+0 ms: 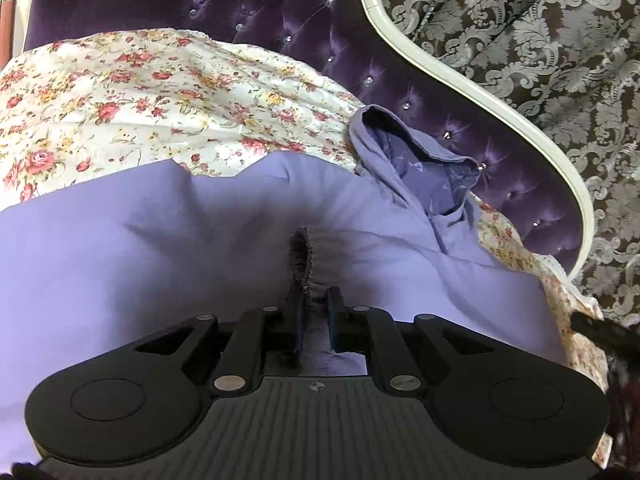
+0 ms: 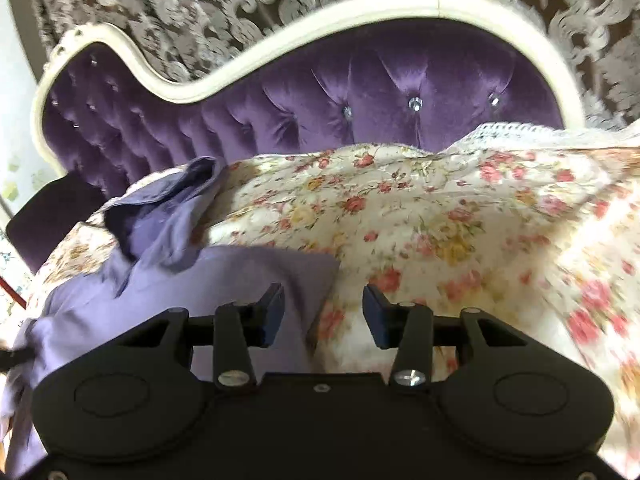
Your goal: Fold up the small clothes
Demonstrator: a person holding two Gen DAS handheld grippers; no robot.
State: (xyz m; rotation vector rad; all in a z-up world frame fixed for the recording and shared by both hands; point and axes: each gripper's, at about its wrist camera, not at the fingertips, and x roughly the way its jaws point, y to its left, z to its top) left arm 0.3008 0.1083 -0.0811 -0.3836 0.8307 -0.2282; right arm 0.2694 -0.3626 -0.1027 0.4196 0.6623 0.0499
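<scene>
A lavender hooded garment point(image 1: 120, 248) lies spread on a floral bedspread point(image 1: 120, 96). Its hood point(image 1: 404, 160) lies bunched at the far right. My left gripper point(image 1: 314, 300) is shut on a gathered elastic cuff point(image 1: 306, 252) of the garment, pinched between its fingers. In the right wrist view the same garment point(image 2: 224, 276) lies at the left, hood point(image 2: 176, 196) toward the headboard. My right gripper point(image 2: 323, 300) is open and empty, hovering over the garment's right edge and the bedspread point(image 2: 440, 216).
A purple tufted headboard point(image 2: 320, 108) with a cream curved frame point(image 1: 460, 68) stands behind the bed. Damask wallpaper point(image 1: 540, 40) lies beyond. A black gripper part point(image 1: 592, 326) shows at the right edge of the left wrist view.
</scene>
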